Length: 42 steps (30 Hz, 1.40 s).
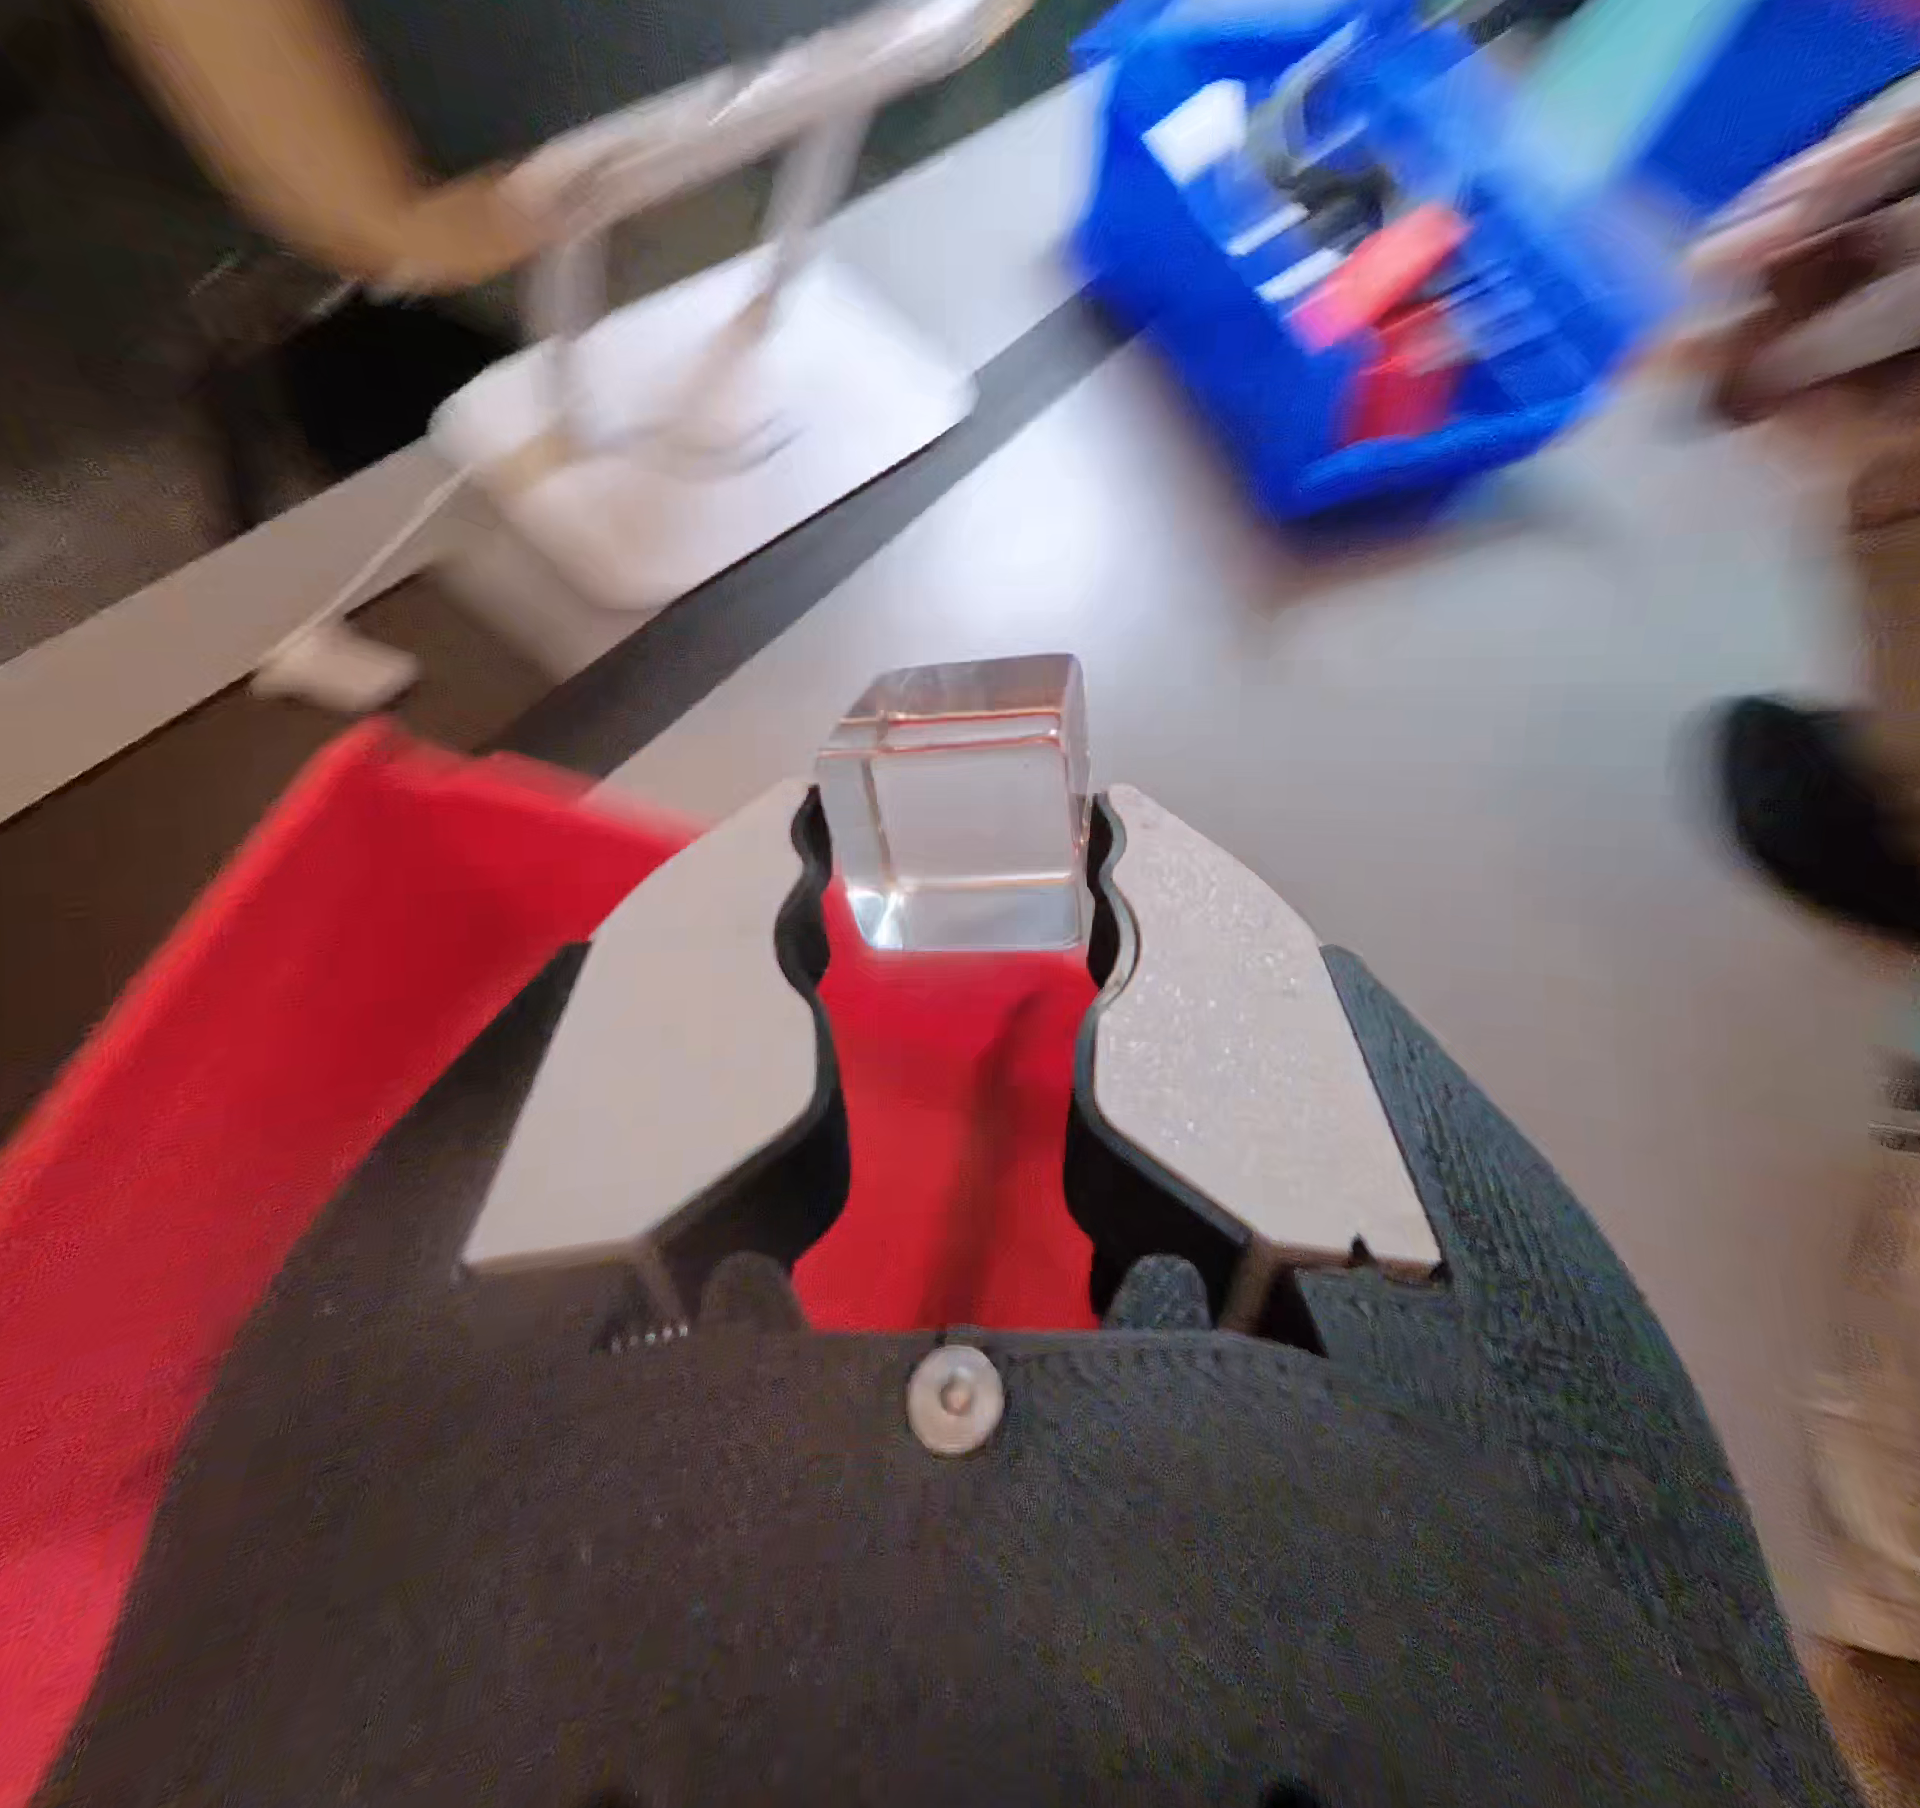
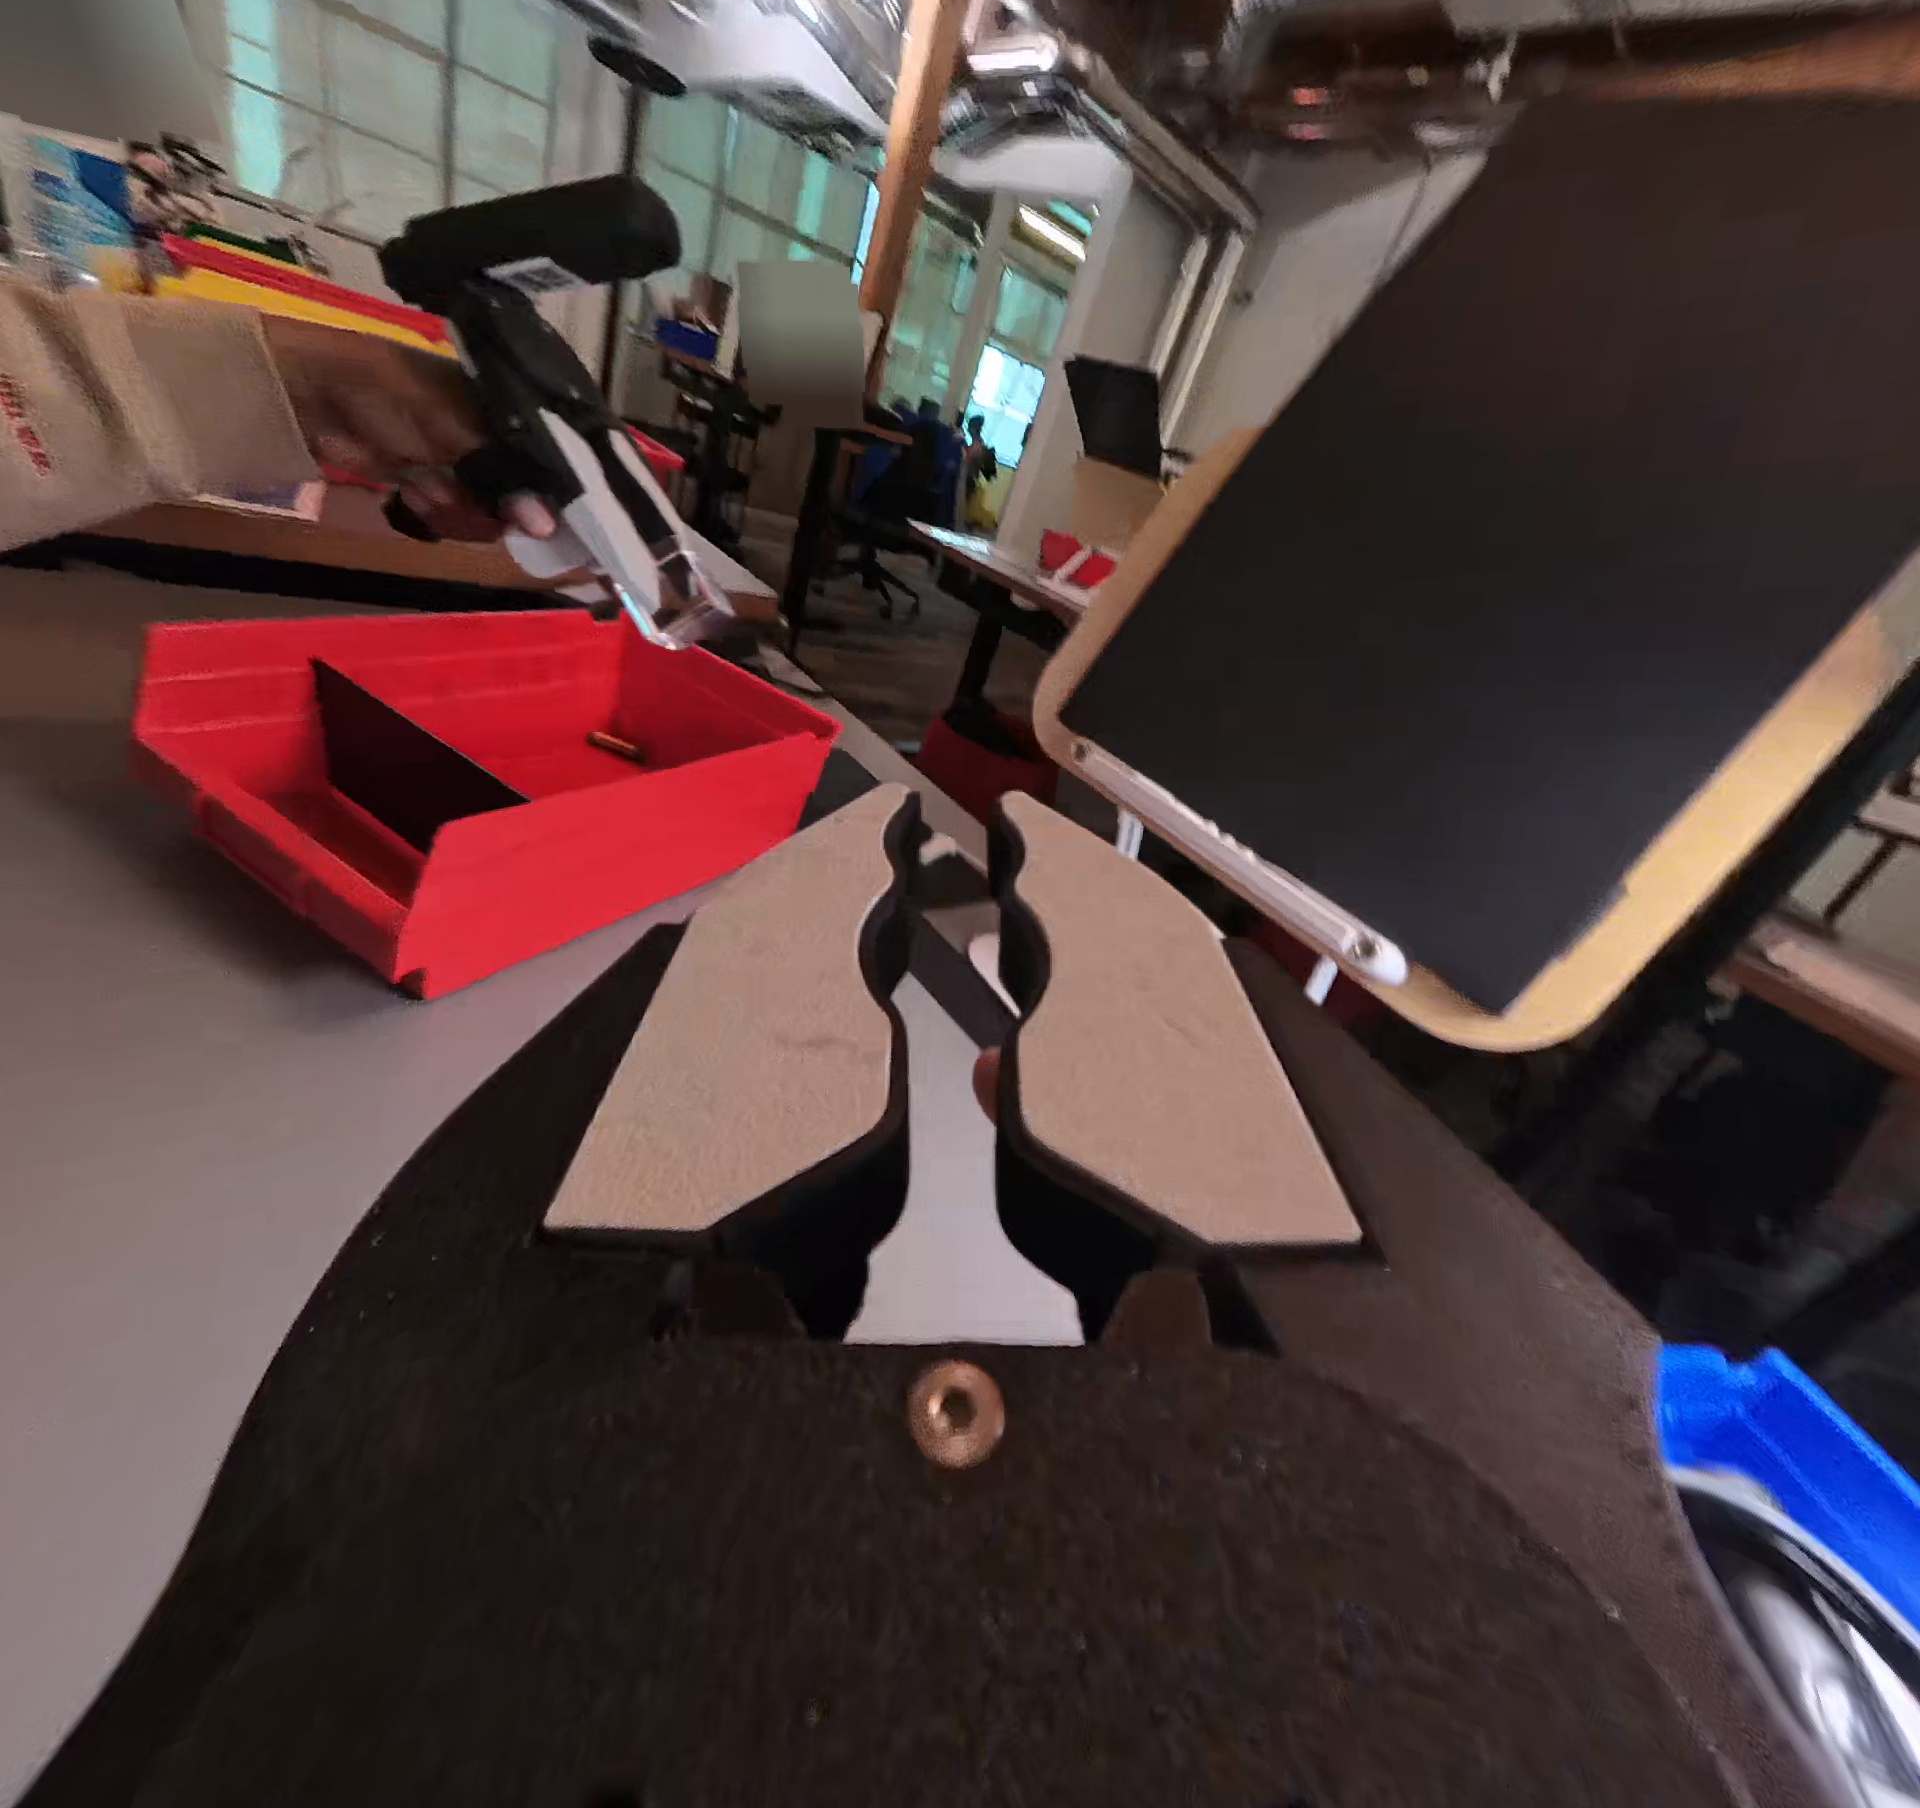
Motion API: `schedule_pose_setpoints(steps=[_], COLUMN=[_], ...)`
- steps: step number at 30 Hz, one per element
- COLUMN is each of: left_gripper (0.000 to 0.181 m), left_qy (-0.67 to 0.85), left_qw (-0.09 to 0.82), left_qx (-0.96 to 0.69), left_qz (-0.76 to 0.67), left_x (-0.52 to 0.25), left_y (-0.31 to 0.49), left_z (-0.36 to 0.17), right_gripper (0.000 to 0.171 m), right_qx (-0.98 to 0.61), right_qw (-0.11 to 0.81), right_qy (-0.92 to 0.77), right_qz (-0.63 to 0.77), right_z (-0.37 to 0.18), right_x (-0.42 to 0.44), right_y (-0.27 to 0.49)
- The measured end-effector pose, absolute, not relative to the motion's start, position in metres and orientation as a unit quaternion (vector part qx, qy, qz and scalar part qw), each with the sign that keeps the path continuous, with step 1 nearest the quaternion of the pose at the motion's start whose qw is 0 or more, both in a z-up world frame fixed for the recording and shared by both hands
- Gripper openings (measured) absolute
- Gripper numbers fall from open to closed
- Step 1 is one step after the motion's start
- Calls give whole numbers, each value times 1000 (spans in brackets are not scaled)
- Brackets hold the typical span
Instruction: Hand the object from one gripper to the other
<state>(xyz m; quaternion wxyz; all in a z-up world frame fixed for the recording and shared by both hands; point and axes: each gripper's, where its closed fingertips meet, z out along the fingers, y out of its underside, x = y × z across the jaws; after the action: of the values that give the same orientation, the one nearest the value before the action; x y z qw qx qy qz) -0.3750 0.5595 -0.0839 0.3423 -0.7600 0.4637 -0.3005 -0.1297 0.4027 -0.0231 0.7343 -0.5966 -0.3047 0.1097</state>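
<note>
**Clear cube held over the red bin**

Gripping a clear, hard-edged transparent cube (image 1: 961,813) between the tips of the left gripper (image 1: 956,823), grey-faced fingers (image 1: 686,1020) closed snugly onto its two sides. Hanging in the air above the red plastic storage bin (image 1: 208,1083), with the grey tabletop (image 1: 1299,771) stretching beyond. Blurring heavily across the background of the left wrist view: a blue plastic bin (image 1: 1195,231) packed with mixed items sitting farther off on the table.

Seen from the right wrist view, holding the cube (image 2: 675,595) just over the far rim of the red bin (image 2: 582,844), left gripper (image 2: 644,563) pointing downward, a hand (image 2: 416,449) wrapped around its black handle. Showing a dark divider (image 2: 405,771) inside the bin and a small brownish item (image 2: 618,745) lying on its floor.

Hovering low over the table (image 2: 156,1083), well apart from the cube: the right gripper (image 2: 951,844), fingers nearly together with only a narrow gap, grasping nothing. Standing just to its right, a tilted dark-screened tablet (image 2: 1507,532) on a mount.
</note>
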Motion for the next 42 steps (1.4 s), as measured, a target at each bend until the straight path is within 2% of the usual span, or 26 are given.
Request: schedule_pose_setpoints(steps=[4, 9, 11, 13, 16, 21, 24, 26, 34, 37, 38, 40, 42], left_gripper=[48, 47, 46, 46, 45, 50, 51, 55, 62, 46, 46, 46, 46], left_qy=[493, 522, 523, 517, 497, 502, 549, 593, 691, 710, 712, 693, 657], left_qw=[319, 210, 177, 172, 172, 267, 371, 409, 568, 586, 588, 592, 573], left_qx=[-609, -527, -524, -535, -532, -498, -480, -468, -367, -334, -330, -351, -386], left_qz=[-533, -637, -648, -646, -663, -655, -575, -512, -256, -202, -196, -215, -301], left_x=[-307, -253, -242, -237, -241, -263, -272, -270, -252, -251, -251, -251, -255], left_y=[444, 355, 339, 337, 339, 358, 366, 362, 345, 340, 340, 345, 350], left_z=[-33, -42, -51, -56, -53, -34, -32, -40, -53, -57, -58, -52, -43], right_gripper=[37, 58, 60, 49, 48, 47, 47, 47, 47, 47, 47, 48, 52], right_qx=[-538, -474, -465, -465, -504, -537, -552, -562, -591, -600, -606, -613, -604], right_qw=[743, 711, 692, 674, 668, 658, 638, 608, 401, 326, 315, 343, 421], right_qy=[-393, -517, -548, -567, -546, -475, -413, -380, -280, -243, -236, -236, -255], right_qz=[61, -47, -67, -88, 34, 229, 342, 413, 641, 689, 691, 672, 626], right_z=[-20, -42, -53, -65, -66, -58, -48, -47, -59, -62, -63, -59, -45], right_x=[-179, -239, -252, -258, -260, -253, -242, -241, -265, -272, -273, -270, -257], right_y=[382, 361, 356, 356, 352, 349, 351, 352, 341, 338, 338, 342, 347])
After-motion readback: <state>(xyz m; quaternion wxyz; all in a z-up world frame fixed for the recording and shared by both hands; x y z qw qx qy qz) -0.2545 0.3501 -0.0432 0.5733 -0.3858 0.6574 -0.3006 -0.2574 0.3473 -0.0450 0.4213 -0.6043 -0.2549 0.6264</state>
